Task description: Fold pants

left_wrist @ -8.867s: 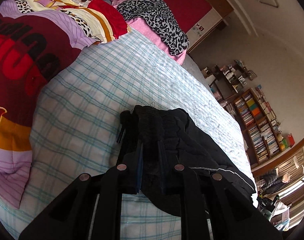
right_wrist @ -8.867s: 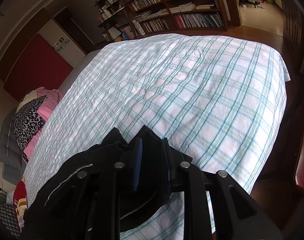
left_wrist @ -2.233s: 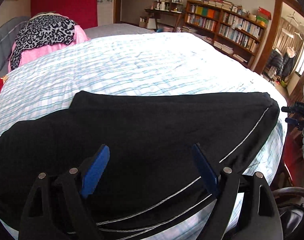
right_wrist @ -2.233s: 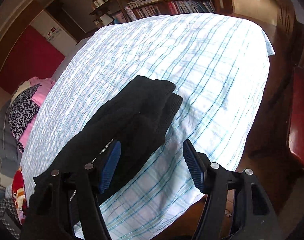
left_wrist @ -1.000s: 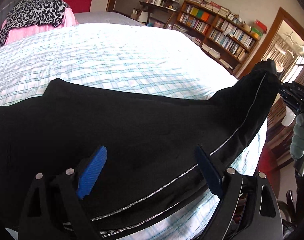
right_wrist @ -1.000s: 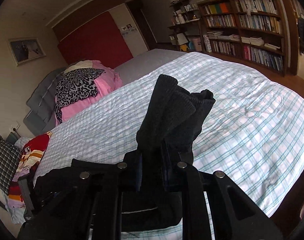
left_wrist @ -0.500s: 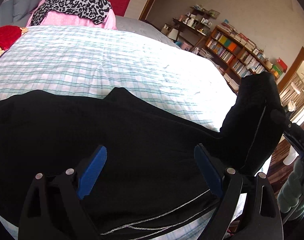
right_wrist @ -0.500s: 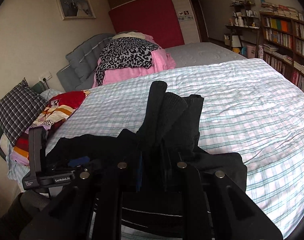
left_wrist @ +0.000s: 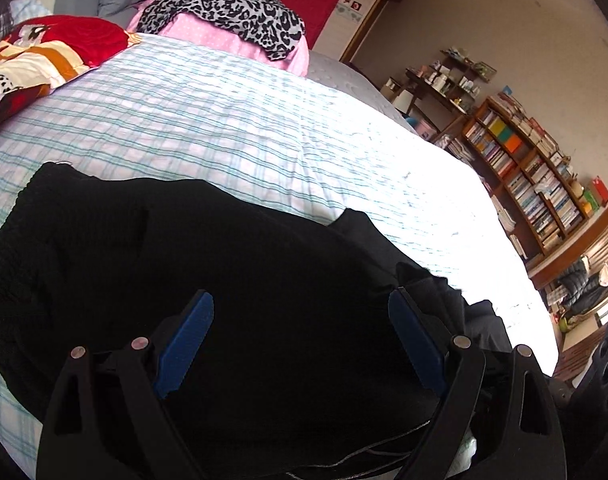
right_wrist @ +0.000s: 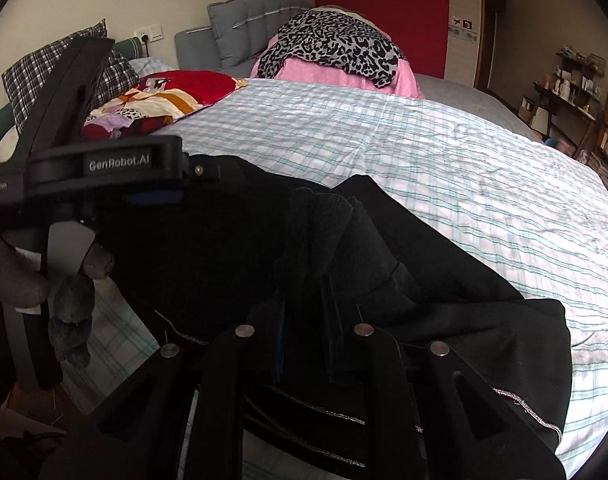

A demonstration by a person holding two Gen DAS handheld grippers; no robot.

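Observation:
Black pants point(left_wrist: 264, 260) with a thin silver side stripe lie across the near part of the checked bed sheet point(left_wrist: 264, 128). My left gripper point(left_wrist: 300, 324) stands open just above the wide part of the pants, blue pads far apart, nothing pinched. My right gripper point(right_wrist: 306, 316) is shut on the bunched leg cuffs point(right_wrist: 324, 216), which stick up past its fingertips. The legs are doubled over the pants point(right_wrist: 444, 280), and the cuffs point(left_wrist: 428, 280) sit close to my left gripper's right finger. In the right wrist view my left gripper point(right_wrist: 156, 188) is at the left, held by a gloved hand point(right_wrist: 68, 300).
At the head of the bed lie a pink blanket with a leopard-print cloth point(right_wrist: 336, 40), a red patterned quilt point(right_wrist: 164, 96), a plaid pillow point(right_wrist: 64, 64) and grey cushions. Bookshelves point(left_wrist: 524, 176) line the wall beyond the bed. The sheet point(right_wrist: 464, 160) is bare behind the pants.
My right gripper has carried the leg cuffs across the bed and down toward my left gripper, doubling the pants over. My left gripper has shifted sideways over the pants and rolled, still open.

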